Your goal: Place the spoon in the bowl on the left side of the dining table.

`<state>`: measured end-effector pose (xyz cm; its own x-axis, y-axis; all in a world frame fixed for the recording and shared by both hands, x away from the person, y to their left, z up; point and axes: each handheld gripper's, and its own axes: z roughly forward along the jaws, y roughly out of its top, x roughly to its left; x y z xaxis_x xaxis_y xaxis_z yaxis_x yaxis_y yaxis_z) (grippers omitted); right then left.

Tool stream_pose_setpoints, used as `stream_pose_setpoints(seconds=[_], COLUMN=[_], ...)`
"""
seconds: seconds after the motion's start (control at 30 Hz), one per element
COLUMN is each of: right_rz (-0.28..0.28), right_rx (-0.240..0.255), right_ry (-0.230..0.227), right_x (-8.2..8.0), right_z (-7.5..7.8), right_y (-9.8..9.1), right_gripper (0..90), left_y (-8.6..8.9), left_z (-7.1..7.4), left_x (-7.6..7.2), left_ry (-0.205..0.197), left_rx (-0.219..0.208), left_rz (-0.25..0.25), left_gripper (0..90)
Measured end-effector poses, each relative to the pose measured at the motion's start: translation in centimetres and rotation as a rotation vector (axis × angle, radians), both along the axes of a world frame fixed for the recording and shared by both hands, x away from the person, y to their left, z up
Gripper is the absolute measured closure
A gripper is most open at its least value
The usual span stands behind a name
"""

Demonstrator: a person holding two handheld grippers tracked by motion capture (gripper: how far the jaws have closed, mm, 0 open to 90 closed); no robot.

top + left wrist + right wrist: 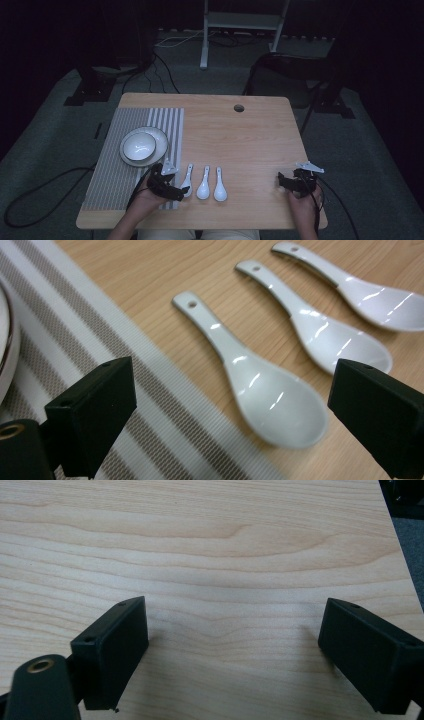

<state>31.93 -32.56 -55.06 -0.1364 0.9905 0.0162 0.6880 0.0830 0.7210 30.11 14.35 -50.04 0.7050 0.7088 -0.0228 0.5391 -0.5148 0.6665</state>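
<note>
Three white ceramic spoons lie side by side on the wooden table (pixel 240 135), handles pointing away from me. The leftmost spoon (pixel 260 385) (pixel 187 181) sits between the wide-apart jaws of my left gripper (pixel 235 410) (pixel 176 186), which is open and low over its bowl end. The middle spoon (pixel 320 325) (pixel 203 185) and the right spoon (pixel 370 290) (pixel 220 186) lie just beyond. My right gripper (pixel 235 655) (pixel 289 181) rests open above bare wood near the table's right front, holding nothing.
A striped grey placemat (pixel 115 165) covers the table's left side and carries a white bowl (pixel 139 145) on a plate (pixel 159 150). A round cable hole (pixel 239 108) is near the far edge. Cables trail on the dark floor around the table.
</note>
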Motion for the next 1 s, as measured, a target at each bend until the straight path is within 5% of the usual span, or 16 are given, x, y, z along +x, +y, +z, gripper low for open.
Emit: stream_pose_setpoints(seconds=[1.0], right_rz=[0.001], right_rx=[-0.001], right_ry=[0.000], right_x=[0.0], right_z=[0.0], right_y=[0.0], right_gripper=[11.9], left_y=[-6.9], left_z=[0.4], left_x=[1.0], left_ry=[-0.004], left_rx=[0.022], left_rz=[-0.122], left_gripper=[5.4])
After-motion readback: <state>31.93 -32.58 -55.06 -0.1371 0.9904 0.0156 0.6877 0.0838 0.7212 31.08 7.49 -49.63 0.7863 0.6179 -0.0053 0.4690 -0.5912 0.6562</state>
